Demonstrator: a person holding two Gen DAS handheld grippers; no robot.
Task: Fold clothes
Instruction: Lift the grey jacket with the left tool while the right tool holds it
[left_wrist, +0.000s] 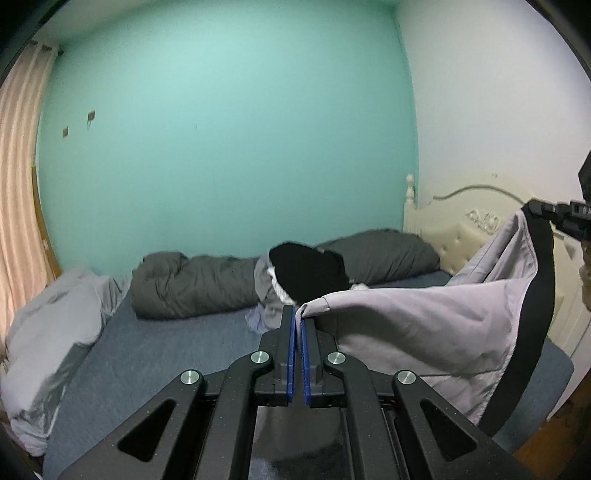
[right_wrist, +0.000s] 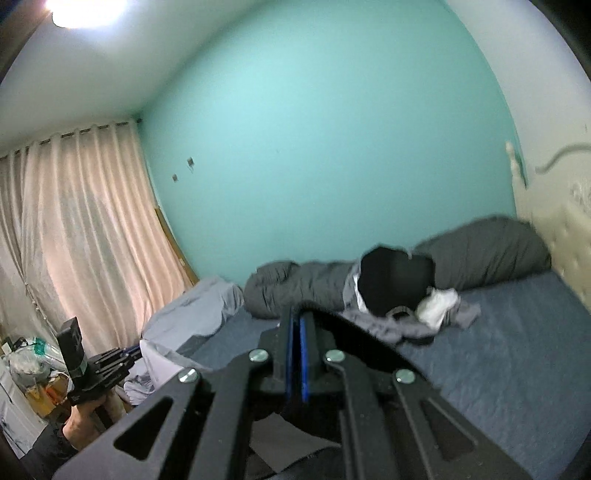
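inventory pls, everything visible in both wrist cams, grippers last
garment: 1, light grey with black band, held up over the bed between both grippers
clothes pile: 1, black, grey and white, mid-bed
duvet: 1, dark grey, rolled along the wall
pillow: 1, dark grey, by the headboard
sheet: 1, pale grey, bunched at the bed's curtain end
bed: 1, blue cover
headboard: 1, cream
curtain: 1, pink-beige
left hand-held gripper: shut on the garment's corner
right hand-held gripper: shut on the black band

Dim, soft pics; ceiling lamp glare, fisheye edges.
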